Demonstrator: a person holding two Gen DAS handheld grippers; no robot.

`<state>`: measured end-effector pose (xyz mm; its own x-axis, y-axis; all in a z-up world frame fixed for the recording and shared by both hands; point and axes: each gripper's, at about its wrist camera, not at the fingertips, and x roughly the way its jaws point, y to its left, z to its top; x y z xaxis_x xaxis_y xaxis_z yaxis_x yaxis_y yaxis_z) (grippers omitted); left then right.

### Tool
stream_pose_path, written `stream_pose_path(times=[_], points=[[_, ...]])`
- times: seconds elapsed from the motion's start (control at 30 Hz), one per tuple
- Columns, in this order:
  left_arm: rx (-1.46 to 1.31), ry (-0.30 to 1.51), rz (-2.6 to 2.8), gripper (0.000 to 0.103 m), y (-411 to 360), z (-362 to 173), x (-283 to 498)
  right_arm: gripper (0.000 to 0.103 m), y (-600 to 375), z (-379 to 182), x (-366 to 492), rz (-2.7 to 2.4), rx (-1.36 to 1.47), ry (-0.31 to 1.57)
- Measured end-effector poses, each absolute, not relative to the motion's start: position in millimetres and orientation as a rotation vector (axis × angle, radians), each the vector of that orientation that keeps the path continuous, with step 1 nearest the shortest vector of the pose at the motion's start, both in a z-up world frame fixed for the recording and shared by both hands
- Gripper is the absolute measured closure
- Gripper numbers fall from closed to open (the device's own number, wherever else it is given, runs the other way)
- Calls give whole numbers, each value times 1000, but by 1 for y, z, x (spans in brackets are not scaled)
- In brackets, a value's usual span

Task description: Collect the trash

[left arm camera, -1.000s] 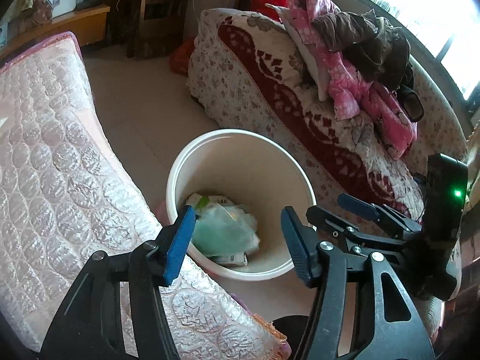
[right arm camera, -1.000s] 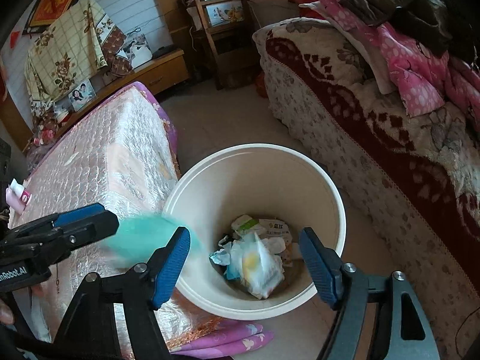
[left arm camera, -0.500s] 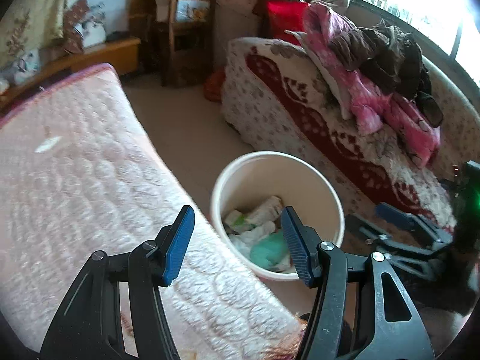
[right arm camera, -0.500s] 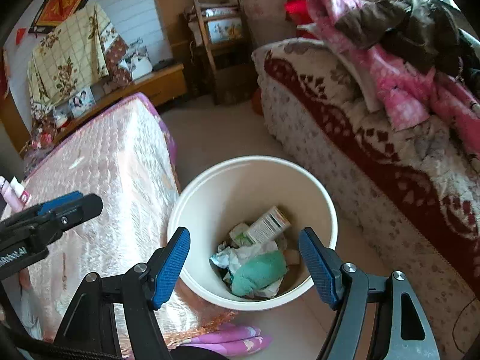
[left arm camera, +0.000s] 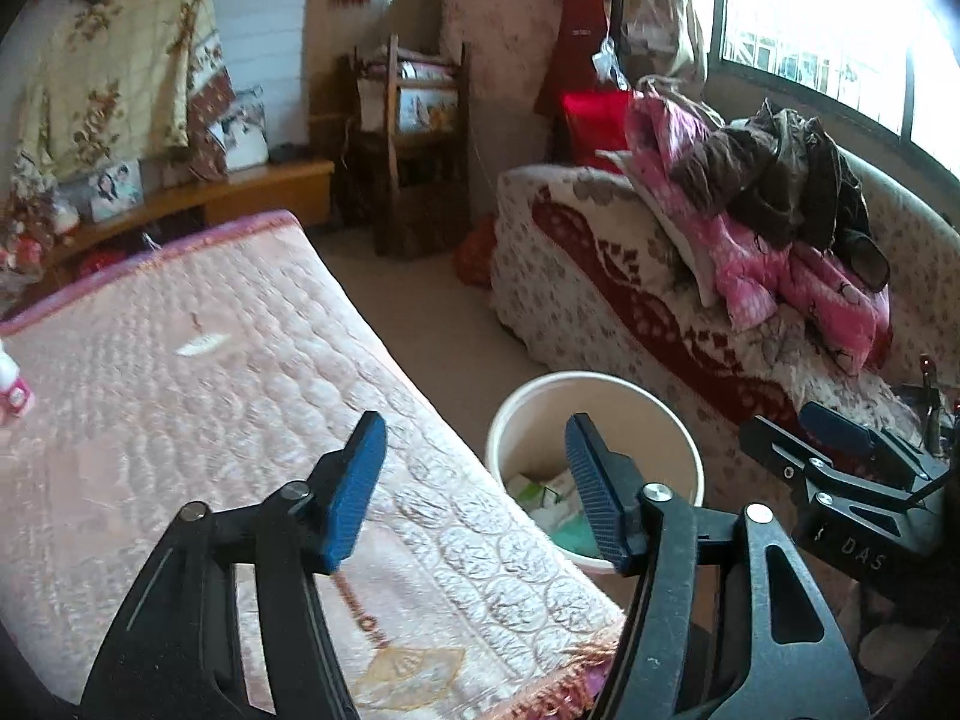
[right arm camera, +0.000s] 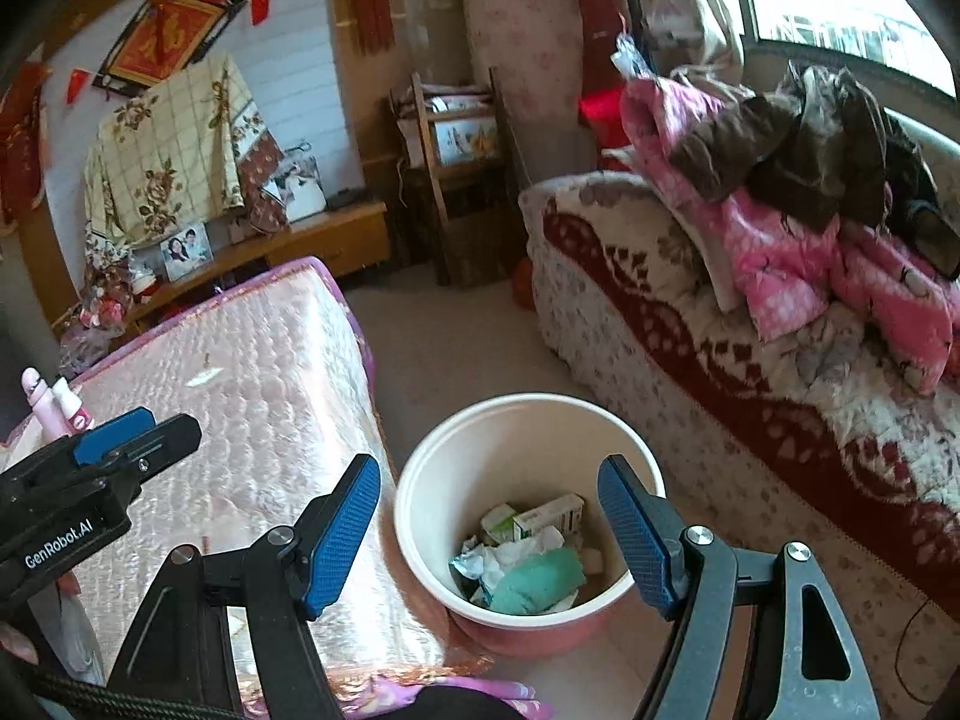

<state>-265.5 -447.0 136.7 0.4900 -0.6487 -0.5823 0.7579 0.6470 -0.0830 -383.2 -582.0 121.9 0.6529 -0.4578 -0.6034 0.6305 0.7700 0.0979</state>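
Left gripper [left arm camera: 471, 486] and right gripper [right arm camera: 489, 531] both released, jaws spread, nothing held. Green wad [right arm camera: 537, 582] lies in white bin [right arm camera: 420, 480] beside pink mattress [right arm camera: 264, 372].

Both wrist views look steeply down and forward from above the bed's [left arm camera: 180, 420] foot corner, sharing the bucket [right arm camera: 420, 480], the sofa [right arm camera: 660, 330] and the far wall.
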Motion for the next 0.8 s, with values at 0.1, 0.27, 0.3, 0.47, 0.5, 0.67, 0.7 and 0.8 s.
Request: stream_pose_path(times=[0.1, 0.27, 0.3, 0.47, 0.5, 0.67, 0.7, 0.8], points=[[185, 575, -851, 33, -434, 145, -270, 23, -572, 129, -385, -620, 309, 569], [161, 541, -844, 30, -418, 154, -276, 16, -557, 143, -390, -619, 296, 526], [159, 536, -842, 29, -415, 155, -277, 14, -555, 145, -391, -620, 293, 521], [154, 534, -844, 28, -405, 159, -281, 14, -544, 154, -396, -632, 277, 497], [151, 535, -845, 28, -403, 160, -281, 14, -542, 156, -397, -637, 273, 496], [131, 514, -838, 28, -395, 167, -283, 14, -535, 161, -400, -644, 264, 486], [125, 509, -839, 28, -394, 169, -283, 14, -534, 163, -400, -646, 261, 482], [117, 494, -832, 28, -391, 173, -284, 13, -531, 168, -402, -650, 251, 465]])
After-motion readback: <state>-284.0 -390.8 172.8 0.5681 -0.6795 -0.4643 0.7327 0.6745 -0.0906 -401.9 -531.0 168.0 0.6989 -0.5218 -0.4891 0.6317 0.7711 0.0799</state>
